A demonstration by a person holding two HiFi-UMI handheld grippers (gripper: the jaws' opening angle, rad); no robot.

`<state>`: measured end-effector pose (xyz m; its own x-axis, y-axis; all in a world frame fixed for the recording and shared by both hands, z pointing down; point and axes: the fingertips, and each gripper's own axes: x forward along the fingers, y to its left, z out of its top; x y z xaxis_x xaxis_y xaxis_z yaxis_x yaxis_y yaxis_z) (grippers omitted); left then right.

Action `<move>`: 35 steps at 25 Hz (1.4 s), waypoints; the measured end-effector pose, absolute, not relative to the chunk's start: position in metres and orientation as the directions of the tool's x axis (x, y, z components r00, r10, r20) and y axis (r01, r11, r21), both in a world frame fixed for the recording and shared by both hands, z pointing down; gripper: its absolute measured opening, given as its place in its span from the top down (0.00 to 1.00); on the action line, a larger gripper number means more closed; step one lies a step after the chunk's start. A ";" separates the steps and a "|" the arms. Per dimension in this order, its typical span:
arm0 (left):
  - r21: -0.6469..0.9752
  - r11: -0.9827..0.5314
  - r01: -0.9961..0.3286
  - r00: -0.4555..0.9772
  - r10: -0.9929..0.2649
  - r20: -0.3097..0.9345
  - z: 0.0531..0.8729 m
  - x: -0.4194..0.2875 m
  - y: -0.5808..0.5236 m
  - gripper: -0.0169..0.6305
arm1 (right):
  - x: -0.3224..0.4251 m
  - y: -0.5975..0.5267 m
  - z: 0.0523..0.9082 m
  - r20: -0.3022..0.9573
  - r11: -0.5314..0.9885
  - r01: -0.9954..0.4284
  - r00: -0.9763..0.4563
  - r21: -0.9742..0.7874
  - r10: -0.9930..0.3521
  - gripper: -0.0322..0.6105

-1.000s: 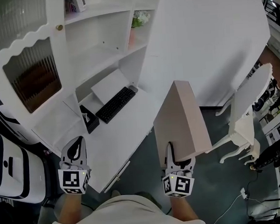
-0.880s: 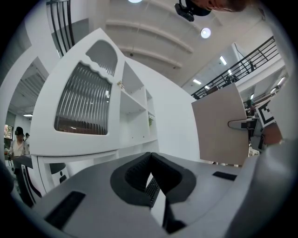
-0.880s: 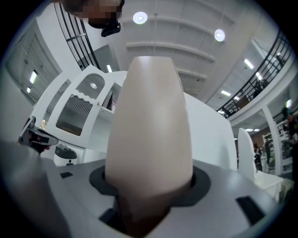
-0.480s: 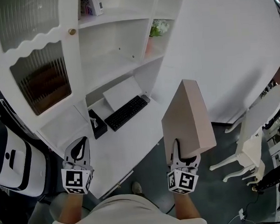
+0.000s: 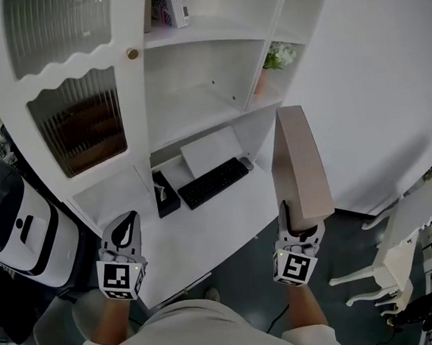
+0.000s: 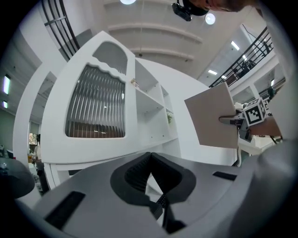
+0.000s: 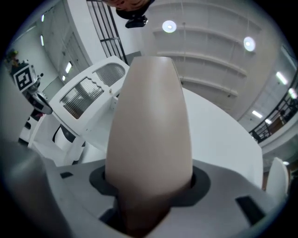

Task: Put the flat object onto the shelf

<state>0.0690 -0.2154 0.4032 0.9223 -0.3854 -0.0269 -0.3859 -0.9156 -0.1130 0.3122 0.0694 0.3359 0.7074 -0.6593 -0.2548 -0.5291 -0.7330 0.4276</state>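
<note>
As right gripper (image 5: 299,228) fingers (image 5: 284,216) clamp its lower end, flat box (image 5: 298,162) upright.

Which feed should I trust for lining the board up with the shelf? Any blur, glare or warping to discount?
Head view: sharpest, evenly lit, beige board and white shelf unit both crisp. Right gripper view: fisheye bulges the board into a rounded shape, its near end goes soft, ceiling lights flare. Left gripper view: the shelf unit's straight edges bow, corners vignette black.

The flat board (image 5: 298,162) looks matt and smooth, the shelf (image 5: 196,96) glossy white.
</note>
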 end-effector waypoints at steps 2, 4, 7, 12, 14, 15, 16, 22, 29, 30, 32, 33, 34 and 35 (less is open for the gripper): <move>-0.108 -0.905 -0.412 0.911 -0.412 -0.023 0.405 0.067 -0.222 0.97 | 0.320 0.055 0.330 -0.259 -0.703 -0.524 0.681 0.481 -0.684 0.53; -0.104 -0.894 -0.437 0.899 -0.437 -0.018 0.408 0.064 -0.226 0.97 | 0.327 0.042 0.325 -0.258 -0.676 -0.522 0.658 0.521 -0.707 0.53; -0.102 -0.876 -0.471 0.882 -0.472 -0.012 0.410 0.060 -0.232 0.97 | 0.336 0.022 0.318 -0.263 -0.632 -0.518 0.614 0.576 -0.744 0.53; -0.098 -0.843 -0.528 0.848 -0.530 -0.006 0.413 0.050 -0.240 0.97 | 0.342 -0.010 0.307 -0.262 -0.537 -0.487 0.524 0.688 -0.810 0.53; -0.097 -0.830 -0.550 0.834 -0.552 -0.003 0.414 0.046 -0.241 0.97 | 0.343 -0.022 0.303 -0.266 -0.506 -0.473 0.484 0.721 -0.833 0.53; -0.096 -0.823 -0.561 0.827 -0.563 -0.003 0.414 0.043 -0.242 0.97 | 0.343 -0.028 0.301 -0.270 -0.491 -0.465 0.463 0.737 -0.844 0.53; -0.095 -0.815 -0.571 0.819 -0.574 -0.002 0.414 0.041 -0.243 0.97 | 0.343 -0.034 0.299 -0.272 -0.476 -0.456 0.444 0.752 -0.854 0.53; -0.095 -0.767 -0.635 0.771 -0.637 -0.003 0.414 0.026 -0.247 0.97 | 0.348 -0.066 0.297 -0.246 -0.380 -0.400 0.347 0.834 -0.905 0.53; -0.096 -0.716 -0.691 0.720 -0.694 0.003 0.417 0.014 -0.243 0.97 | 0.349 -0.096 0.302 -0.202 -0.281 -0.314 0.260 0.907 -0.944 0.53; -0.096 -0.710 -0.698 0.713 -0.701 0.004 0.418 0.012 -0.243 0.97 | 0.350 -0.100 0.303 -0.195 -0.268 -0.303 0.250 0.914 -0.948 0.53; -0.096 -0.697 -0.711 0.700 -0.714 0.003 0.417 0.009 -0.242 0.97 | 0.350 -0.107 0.305 -0.179 -0.241 -0.276 0.231 0.930 -0.956 0.53; -0.097 -0.690 -0.717 0.693 -0.721 0.002 0.417 0.007 -0.242 0.97 | 0.351 -0.111 0.306 -0.169 -0.225 -0.260 0.222 0.939 -0.960 0.53; -0.097 -0.683 -0.724 0.686 -0.727 0.001 0.417 0.006 -0.242 0.97 | 0.351 -0.115 0.307 -0.158 -0.209 -0.244 0.213 0.947 -0.964 0.53; -0.096 -0.676 -0.730 0.679 -0.734 0.001 0.417 0.004 -0.242 0.97 | 0.352 -0.119 0.309 -0.146 -0.192 -0.229 0.203 0.954 -0.968 0.53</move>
